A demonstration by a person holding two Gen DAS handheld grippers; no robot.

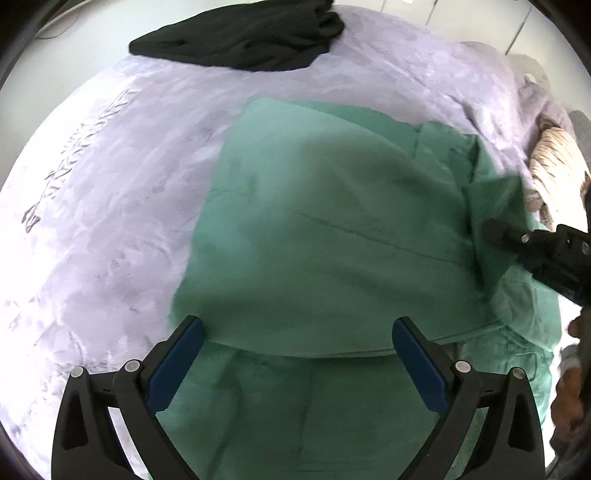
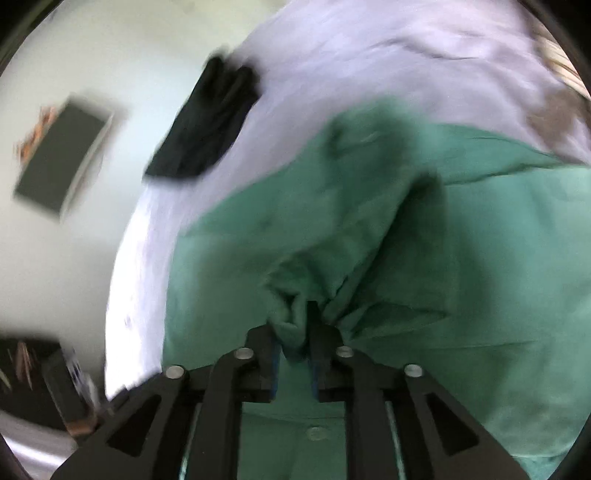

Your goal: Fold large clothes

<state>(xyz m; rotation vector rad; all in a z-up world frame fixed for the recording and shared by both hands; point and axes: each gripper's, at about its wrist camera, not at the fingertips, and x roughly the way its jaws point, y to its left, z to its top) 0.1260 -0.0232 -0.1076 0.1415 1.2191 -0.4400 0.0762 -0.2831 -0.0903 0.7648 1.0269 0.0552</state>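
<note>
My left gripper (image 1: 297, 365) hangs with its jaws spread wide and nothing between the blue pads (image 1: 177, 363) — released, poised above the near hem of the green garment (image 1: 332, 229). The garment lies on the lavender bedcover (image 1: 122, 192), one panel already doubled over the layer beneath so that a straight folded edge crosses just ahead of my left fingers.

My right gripper (image 2: 295, 354) stands narrowed on a gathered tuft of the same green cloth; puckers radiate from the pinch, so I judge the fabric held, raised there to carry a side flap inward. In the left view that gripper enters from the right edge, a peaked fold standing over its tip.

The cloth looks like a matte, soft woven cotton, limp enough to crease sharply; a button (image 2: 315, 432) shows below my right jaws, so it is probably a shirt. The bedcover is plush and mottled. A crumpled black garment (image 1: 243, 33) lies at the far edge, well apart — not yet handled, I judge.
</note>
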